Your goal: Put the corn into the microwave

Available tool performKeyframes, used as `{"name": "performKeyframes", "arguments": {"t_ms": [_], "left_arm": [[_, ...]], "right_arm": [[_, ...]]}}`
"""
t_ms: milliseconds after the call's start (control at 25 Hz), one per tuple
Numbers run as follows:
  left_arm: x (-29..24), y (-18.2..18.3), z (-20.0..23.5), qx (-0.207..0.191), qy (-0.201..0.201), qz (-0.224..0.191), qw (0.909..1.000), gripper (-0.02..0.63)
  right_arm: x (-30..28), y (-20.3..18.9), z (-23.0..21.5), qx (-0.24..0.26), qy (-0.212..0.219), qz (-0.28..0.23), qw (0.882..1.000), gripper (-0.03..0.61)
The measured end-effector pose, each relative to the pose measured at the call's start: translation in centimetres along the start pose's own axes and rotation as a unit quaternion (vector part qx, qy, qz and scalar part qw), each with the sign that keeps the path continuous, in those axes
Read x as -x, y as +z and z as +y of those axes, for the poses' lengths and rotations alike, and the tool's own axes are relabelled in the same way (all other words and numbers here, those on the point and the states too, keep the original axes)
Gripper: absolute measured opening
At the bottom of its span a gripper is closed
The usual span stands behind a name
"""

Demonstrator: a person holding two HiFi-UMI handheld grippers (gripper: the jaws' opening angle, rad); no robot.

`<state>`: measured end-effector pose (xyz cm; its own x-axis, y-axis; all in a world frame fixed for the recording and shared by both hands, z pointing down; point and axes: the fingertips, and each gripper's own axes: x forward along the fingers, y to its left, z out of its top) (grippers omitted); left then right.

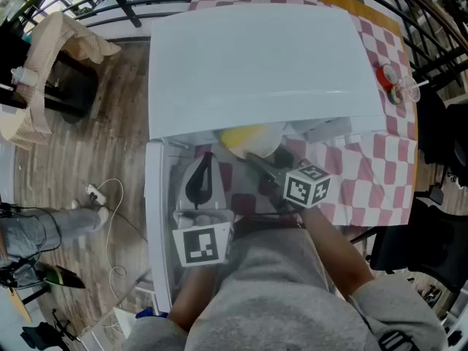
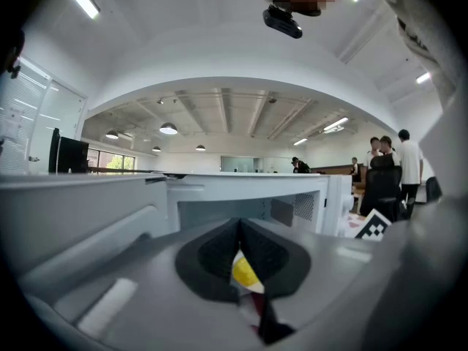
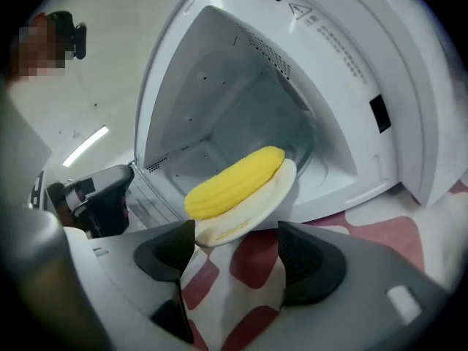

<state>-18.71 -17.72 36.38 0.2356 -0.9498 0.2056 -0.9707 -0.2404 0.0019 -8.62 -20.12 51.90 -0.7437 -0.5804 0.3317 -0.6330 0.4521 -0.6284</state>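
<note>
Yellow corn [image 3: 234, 181] shows whole past right gripper [image 3: 238, 241], jaws spread; left gripper [image 2: 240, 232], jaws together, masks it.

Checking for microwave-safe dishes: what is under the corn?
A pale plate lies under the corn. The corn covers its middle; what the plate rests on is hidden.

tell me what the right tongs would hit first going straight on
Most likely the white plate carrying the corn, just past the open right tongs at the microwave mouth; the gap is unclear.
</note>
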Motion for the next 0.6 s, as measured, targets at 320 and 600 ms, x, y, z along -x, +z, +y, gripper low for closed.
{"name": "performKeyframes", "arguments": {"t_ms": [320,600], "left_arm": [[-0.1,-0.1,-0.4,-0.011,-0.007,-0.001,0.9999,0.009],[0.0,0.3,-0.7,-0.002,-0.009,-0.001,1.0000,0.011]], "right_arm": [[1.3,0.2,0.3,0.130,-0.053,-0.009,0.990,0.415],[3.2,0.4,-0.3,0.239,-0.118,-0.026,0.964,0.433]]}}
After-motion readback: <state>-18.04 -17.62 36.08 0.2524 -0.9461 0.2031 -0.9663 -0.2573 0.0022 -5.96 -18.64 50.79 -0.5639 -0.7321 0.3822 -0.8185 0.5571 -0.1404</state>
